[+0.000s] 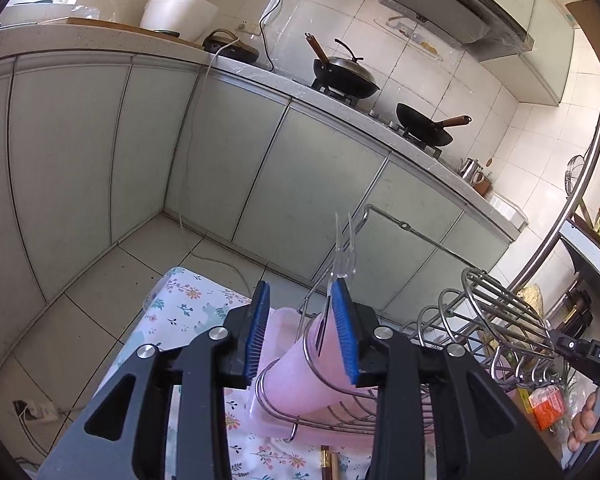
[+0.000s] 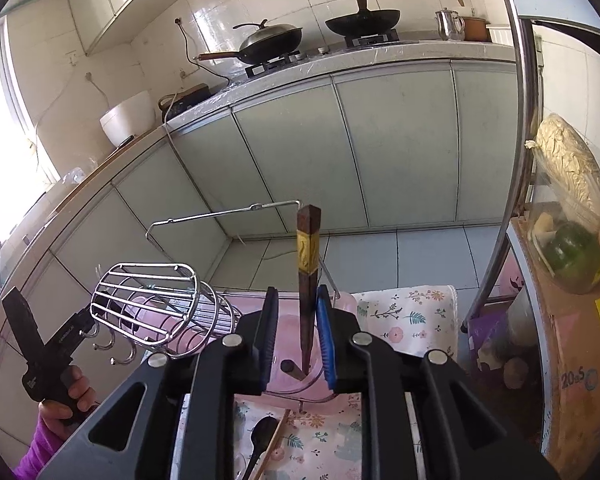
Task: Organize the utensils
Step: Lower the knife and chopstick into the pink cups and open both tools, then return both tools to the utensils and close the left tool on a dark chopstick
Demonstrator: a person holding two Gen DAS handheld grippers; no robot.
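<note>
Above pink cup (image 1: 300,376): left hand-held gripper (image 1: 305,328) parted, clear fork (image 1: 342,248) against one pad.

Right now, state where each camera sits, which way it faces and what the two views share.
Left wrist: on the left hand-held gripper, facing forward and down along its open fingers at a clear fork over the pink cup in the wire rack; the right hand shows at the right edge.
Right wrist: on the right hand-held gripper, facing down along its open fingers at a chopstick standing in the cup; the left hand shows lower left.
Shared: rack, cup, two woks.
</note>
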